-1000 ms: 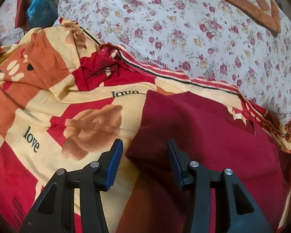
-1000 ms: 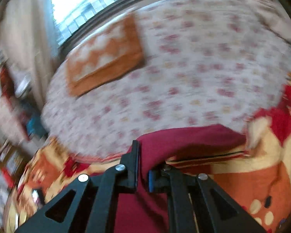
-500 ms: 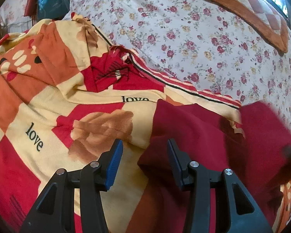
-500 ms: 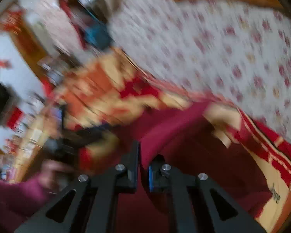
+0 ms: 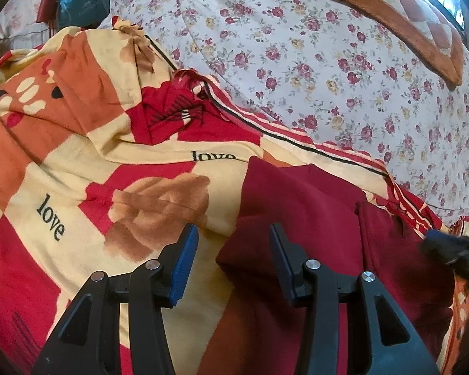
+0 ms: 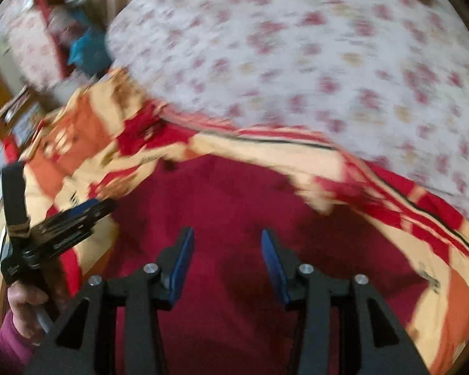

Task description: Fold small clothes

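Maroon garment (image 5: pixel 312 218) lies on the "love" blanket (image 5: pixel 93 187), its folded flap right below the right gripper (image 6: pixel 225 262) (jaws just opened, empty); left gripper (image 5: pixel 234 265) straddles its corner, part-open, holding nothing.

Garment (image 5: pixel 312 206) on printed blanket (image 5: pixel 78 162), blanket over near edge of flowered bedspread (image 5: pixel 297 62); cushion (image 5: pixel 406 9) at bedspread's far right, bag (image 5: pixel 81 0) beyond its far left.

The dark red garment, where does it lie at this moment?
In both wrist views the dark red garment lies on the "love" blanket, in the lower middle, just before the floral bedsheet.
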{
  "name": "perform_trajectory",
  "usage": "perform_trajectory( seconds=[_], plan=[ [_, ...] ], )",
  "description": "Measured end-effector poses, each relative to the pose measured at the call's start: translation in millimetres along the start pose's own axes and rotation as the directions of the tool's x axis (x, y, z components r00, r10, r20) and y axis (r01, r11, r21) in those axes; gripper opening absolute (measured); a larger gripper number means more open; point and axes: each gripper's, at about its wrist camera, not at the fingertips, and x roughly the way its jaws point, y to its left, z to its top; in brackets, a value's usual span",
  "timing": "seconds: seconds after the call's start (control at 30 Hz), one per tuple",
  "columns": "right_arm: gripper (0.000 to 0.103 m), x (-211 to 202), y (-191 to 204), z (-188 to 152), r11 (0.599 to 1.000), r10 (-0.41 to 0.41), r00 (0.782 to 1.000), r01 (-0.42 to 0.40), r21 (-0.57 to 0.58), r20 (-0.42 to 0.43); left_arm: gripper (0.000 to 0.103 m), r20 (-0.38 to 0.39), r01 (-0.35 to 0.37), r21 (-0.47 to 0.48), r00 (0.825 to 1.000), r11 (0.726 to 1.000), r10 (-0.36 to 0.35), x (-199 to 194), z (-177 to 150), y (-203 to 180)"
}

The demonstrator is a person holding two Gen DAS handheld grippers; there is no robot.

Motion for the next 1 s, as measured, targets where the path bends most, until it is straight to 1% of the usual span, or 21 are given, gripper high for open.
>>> perform_trajectory(
  seconds=[0.03, 0.07, 0.17, 0.2, 0.23, 0.27, 0.33, 0.43, 0.47, 0.5, 0.57, 0.6, 0.63, 0.67, 0.7, 0.73, 0.77, 0.8, 0.9, 0.97, 1.0],
  plan=[
    [0.047, 8.2, 4.8, 0.9, 1.000, -0.021, 1.000, 0.021, -0.004, -0.018, 0.025, -0.001, -0.002, -0.001, 1.000, 1.000, 0.002, 0.3, 0.0, 1.0],
    [0.047, 27.0, 8.5, 3.6, 0.998, -0.062, 0.997, 0.063, 0.007, -0.051, 0.025, -0.002, -0.003, -0.003, 1.000, 1.000, 0.003, 0.5, -0.2, 2.2],
    [0.047, 59.8, 3.0, 6.7, 0.990, -0.117, 0.988, 0.124, 0.067, -0.100, 0.025, -0.004, -0.009, -0.015, 1.000, 1.000, 0.009, 3.0, 1.7, 5.9],
    [0.046, 73.1, -2.4, 6.1, 0.986, -0.132, 0.984, 0.142, 0.083, -0.121, 0.025, -0.005, -0.011, -0.017, 1.000, 1.000, 0.011, 3.8, 2.4, 6.7],
    [0.039, 76.4, -4.6, 5.0, 0.985, -0.136, 0.984, 0.146, 0.086, -0.112, 0.025, -0.008, -0.014, -0.022, 1.000, 1.000, 0.014, 4.8, 3.3, 8.2],
    [0.034, 74.7, -7.0, 2.9, 0.985, -0.138, 0.987, 0.146, 0.091, -0.086, 0.025, -0.010, -0.013, -0.029, 1.000, 0.999, 0.013, 4.8, 4.0, 9.9],
    [0.011, 67.2, -9.3, 1.9, 0.989, -0.098, 0.992, 0.106, 0.105, -0.077, 0.025, -0.002, -0.005, -0.046, 1.000, 0.999, 0.005, 2.0, 5.2, 13.8],
    [0.009, 42.4, 0.1, 2.1, 0.995, -0.064, 0.998, 0.065, 0.078, -0.019, 0.025, 0.021, 0.000, -0.064, 1.000, 0.998, 0.002, -3.6, 7.4, 16.4],
    [0.009, 29.5, 8.6, 3.4, 0.998, -0.023, 1.000, 0.022, 0.066, 0.020, 0.025, 0.035, 0.000, -0.073, 0.999, 0.997, 0.002, -6.0, 7.5, 17.4],
    [0.009, 24.6, 13.1, 6.5, 0.998, 0.004, 0.999, -0.007, 0.057, 0.038, 0.025, 0.049, 0.000, -0.084, 0.999, 0.996, 0.004, -8.4, 7.7, 18.6],
    [0.009, 13.2, 34.2, 10.2, 0.996, 0.087, 0.993, -0.088, 0.010, 0.083, 0.025, 0.062, 0.000, -0.099, 0.998, 0.995, 0.006, -10.6, 8.5, 21.2],
    [0.009, 13.3, 46.6, 10.9, 0.991, 0.131, 0.987, -0.130, -0.018, 0.089, 0.025, 0.063, -0.001, -0.108, 0.998, 0.994, 0.008, -10.7, 8.8, 23.2],
    [0.012, 16.5, 54.7, 11.1, 0.987, 0.159, 0.984, -0.157, -0.034, 0.079, 0.025, 0.063, 0.001, -0.120, 0.998, 0.993, 0.007, -10.3, 9.1, 25.6],
    [0.017, 25.1, 63.8, 9.6, 0.981, 0.190, 0.980, -0.188, -0.046, 0.051, 0.025, 0.058, 0.005, -0.132, 0.998, 0.991, 0.003, -9.3, 9.4, 27.8],
    [0.036, 34.2, 69.2, 6.7, 0.981, 0.187, 0.982, -0.186, -0.045, 0.013, 0.025, 0.053, 0.008, -0.140, 0.999, 0.990, -0.001, -8.2, 9.4, 29.4],
    [0.046, 39.4, 70.0, 3.8, 0.985, 0.169, 0.986, -0.169, -0.038, -0.018, 0.025, 0.048, 0.011, -0.145, 0.999, 0.989, -0.004, -7.5, 9.4, 30.2],
    [0.046, 38.9, 66.8, -3.0, 0.987, 0.155, 0.987, -0.156, -0.029, -0.032, 0.025, 0.044, 0.014, -0.148, 0.999, 0.989, -0.008, -7.1, 9.1, 30.7],
    [0.046, 32.7, 62.1, -8.7, 0.987, 0.156, 0.987, -0.157, -0.022, -0.024, 0.025, 0.042, 0.020, -0.151, 0.999, 0.988, -0.013, -6.9, 9.1, 31.2],
    [0.046, -8.7, 31.9, -29.5, 0.989, 0.147, 0.989, -0.147, 0.003, 0.027, 0.025, 0.049, 0.034, -0.153, 0.998, 0.988, -0.026, -8.5, 9.6, 29.5],
    [0.048, -43.5, 2.3, -45.4, 0.997, 0.069, 0.995, -0.070, 0.016, 0.078, 0.025, 0.054, 0.041, -0.145, 0.998, 0.989, -0.033, -9.9, 9.3, 26.8],
    [0.052, -54.6, -11.8, -47.7, 0.999, 0.023, 0.995, -0.026, 0.032, 0.095, 0.025, 0.056, 0.045, -0.138, 0.998, 0.989, -0.037, -10.3, 9.0, 24.5]
  ],
)
